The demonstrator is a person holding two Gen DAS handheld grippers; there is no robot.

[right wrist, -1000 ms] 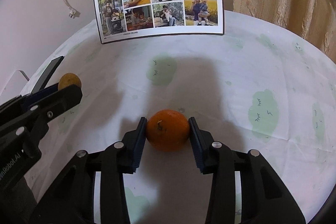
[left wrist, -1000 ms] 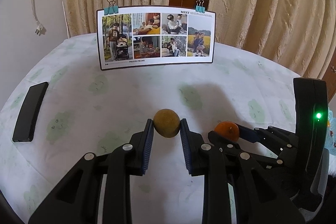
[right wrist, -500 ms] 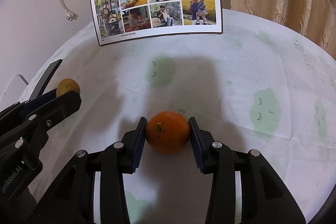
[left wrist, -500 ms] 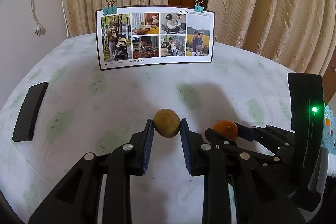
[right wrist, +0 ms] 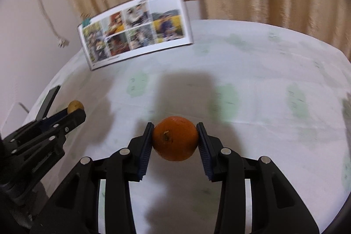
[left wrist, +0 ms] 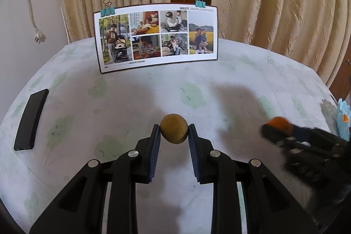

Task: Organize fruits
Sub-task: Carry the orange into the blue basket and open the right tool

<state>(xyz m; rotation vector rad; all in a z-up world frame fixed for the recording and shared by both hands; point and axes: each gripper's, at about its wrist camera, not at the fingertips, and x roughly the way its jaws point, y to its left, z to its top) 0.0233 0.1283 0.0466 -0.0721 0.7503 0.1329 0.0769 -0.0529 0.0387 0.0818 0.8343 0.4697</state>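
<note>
My left gripper [left wrist: 173,135] is shut on a brown kiwi [left wrist: 174,128] and holds it above the table. The kiwi also shows in the right wrist view [right wrist: 75,106], at the left gripper's tip [right wrist: 75,112]. My right gripper [right wrist: 175,142] is shut on an orange [right wrist: 175,138] above the tablecloth. In the left wrist view the right gripper [left wrist: 274,131] is blurred at the right with the orange [left wrist: 279,122] in it.
A photo card [left wrist: 156,36] with two teal clips stands at the back of the table. A black phone [left wrist: 30,120] lies at the left edge. A light blue basket rim [left wrist: 343,122] shows at the far right. Curtains hang behind.
My right gripper has swung to the right with the orange, and its view is blurred and tilted. My left gripper has held nearly still with the kiwi.
</note>
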